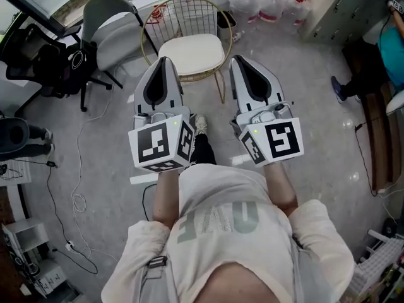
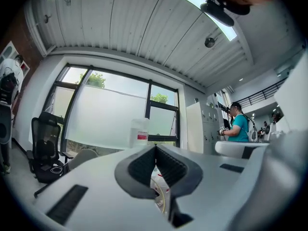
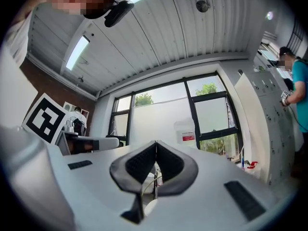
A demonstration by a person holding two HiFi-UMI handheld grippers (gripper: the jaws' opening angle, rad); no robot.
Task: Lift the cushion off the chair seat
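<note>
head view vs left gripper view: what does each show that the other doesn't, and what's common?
Head view only: the cream cushion lying on the wire chair, the marker cubes, the floor cables. Left gripper view only: the ceiling lights, the windows, and the left tongs shut tip to tip with nothing between them. Both: the left tongs, the black office chair, the person in teal.

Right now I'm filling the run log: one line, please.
phase: pre-grasp | left gripper: jaws shut, empty | right gripper: jaws shut, empty | cushion: on chair, untouched
</note>
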